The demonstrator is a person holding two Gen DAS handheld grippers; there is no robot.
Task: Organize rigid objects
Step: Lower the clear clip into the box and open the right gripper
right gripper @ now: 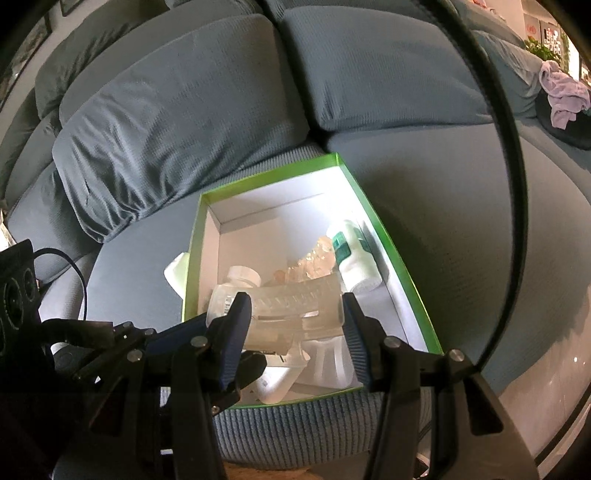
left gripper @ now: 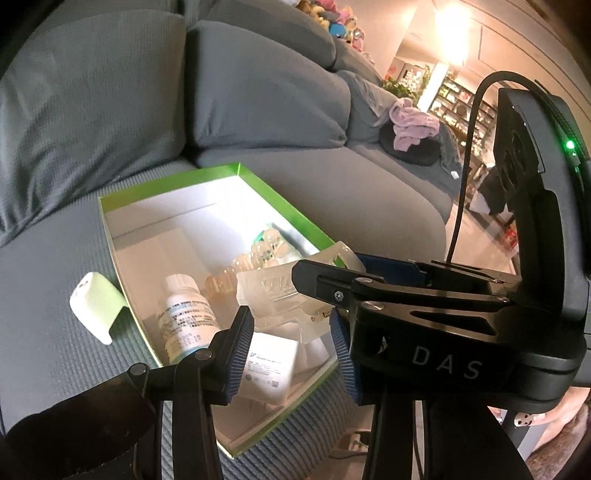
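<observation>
Right tongs (right gripper: 293, 332) reach over the green box (right gripper: 195, 243), clamped on a clear plastic piece (right gripper: 291, 299); left tongs (left gripper: 291, 350) hover beside, spread empty.

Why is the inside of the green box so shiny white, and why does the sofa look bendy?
In both wrist views, light glares off the green box's white inside; the fisheye lenses curve the sofa; the left view's lamp is blown out.

My ribbed blue pads (right gripper: 236, 332) look rubbery. The sofa (left gripper: 258, 92) is matt woven cloth. The green-rimmed box (right gripper: 266, 177) looks like smooth card, holding a translucent plastic piece (right gripper: 291, 306).
</observation>
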